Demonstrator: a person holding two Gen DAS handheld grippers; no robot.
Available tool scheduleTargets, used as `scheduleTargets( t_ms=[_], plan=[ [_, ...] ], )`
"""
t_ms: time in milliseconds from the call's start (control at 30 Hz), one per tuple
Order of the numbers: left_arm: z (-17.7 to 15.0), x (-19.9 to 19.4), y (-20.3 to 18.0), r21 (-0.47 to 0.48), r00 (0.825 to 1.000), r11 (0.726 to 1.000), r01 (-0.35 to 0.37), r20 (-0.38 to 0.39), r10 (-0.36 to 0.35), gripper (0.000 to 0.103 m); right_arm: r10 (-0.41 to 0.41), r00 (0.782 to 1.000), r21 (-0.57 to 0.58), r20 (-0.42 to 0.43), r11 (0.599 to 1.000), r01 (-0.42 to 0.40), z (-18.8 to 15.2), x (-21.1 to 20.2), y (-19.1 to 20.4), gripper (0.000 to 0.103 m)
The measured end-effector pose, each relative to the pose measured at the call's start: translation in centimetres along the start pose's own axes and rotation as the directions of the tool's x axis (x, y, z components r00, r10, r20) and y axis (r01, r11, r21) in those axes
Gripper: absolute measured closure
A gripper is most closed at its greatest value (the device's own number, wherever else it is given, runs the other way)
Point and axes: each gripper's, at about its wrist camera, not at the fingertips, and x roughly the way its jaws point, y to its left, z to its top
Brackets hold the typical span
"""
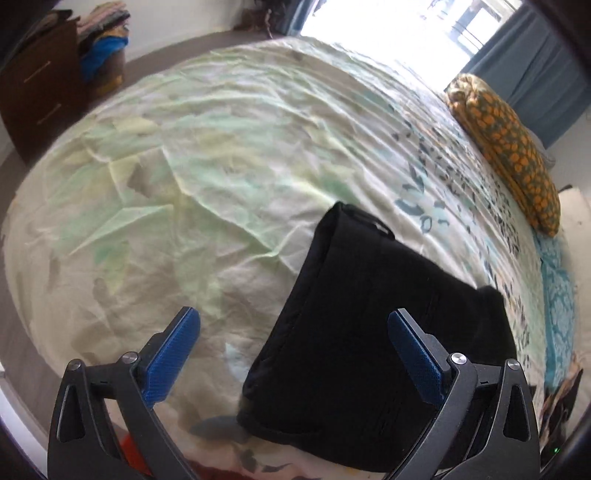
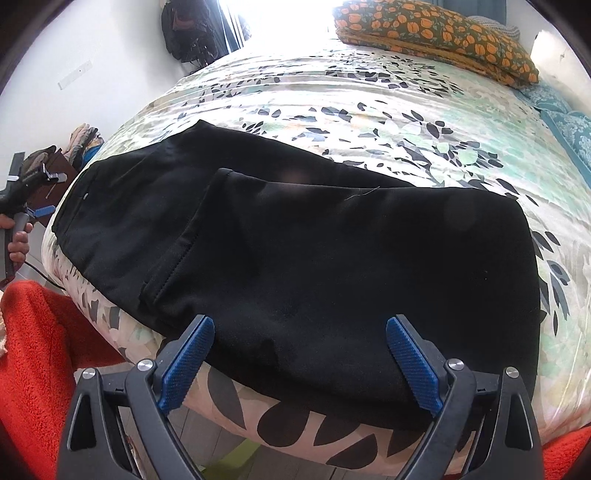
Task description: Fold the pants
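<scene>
The black pants (image 2: 295, 236) lie folded in a flat rectangle on the bed near its front edge; they also show in the left wrist view (image 1: 369, 332). My right gripper (image 2: 299, 328) is open and empty, its blue fingertips just above the pants' near edge. My left gripper (image 1: 293, 321) is open and empty, hovering over the pants' left edge and the bedsheet. The left gripper also shows at the far left of the right wrist view (image 2: 37, 212), held in a hand beside the bed.
The bed (image 1: 184, 184) has a leaf-patterned sheet. An orange-flowered pillow (image 2: 443, 33) lies at the head end, with teal pillows (image 2: 569, 125) beside it. A dark dresser (image 1: 44, 96) with stacked cloth stands past the bed. Red fabric (image 2: 33, 350) is at the bed's near side.
</scene>
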Motion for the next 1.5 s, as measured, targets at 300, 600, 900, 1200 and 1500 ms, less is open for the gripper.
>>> scheduleTargets(
  t_ms=[300,600,900,1200,1500],
  plan=[
    [0.6,4.8,-1.0,0.120,0.979,0.986,0.117,-0.182,-0.094,0.000,-0.022,1.000,-0.034,-0.005,0.999,0.022,-0.4,0.1,0.7,0.008],
    [0.9,3.0,-2.4,0.054,0.956,0.981,0.187,-0.242,-0.168,0.078,-0.030,1.000,-0.010,-0.005,1.000,0.030,-0.1,0.4,0.3,0.006],
    [-0.9,-4.5,-5.5,-0.068,0.914,0.920,0.386,-0.102,-0.392,0.086,-0.006,1.000,0.028,0.019,1.000,0.005,0.3,-0.2,-0.3,0.006],
    [-5.5,-8.1,-16.6,-0.054,0.808,0.819,0.571,-0.141,-0.572,0.087,0.020,0.994,0.220,0.104,0.975,-0.043,1.4,-2.6,-4.4,0.006],
    [-10.3,-6.0,-29.4,-0.008,0.742,0.768,0.640,-0.256,-0.620,0.087,-0.002,0.978,0.500,0.206,0.860,-0.103,0.8,-6.3,-12.8,0.005]
  ],
)
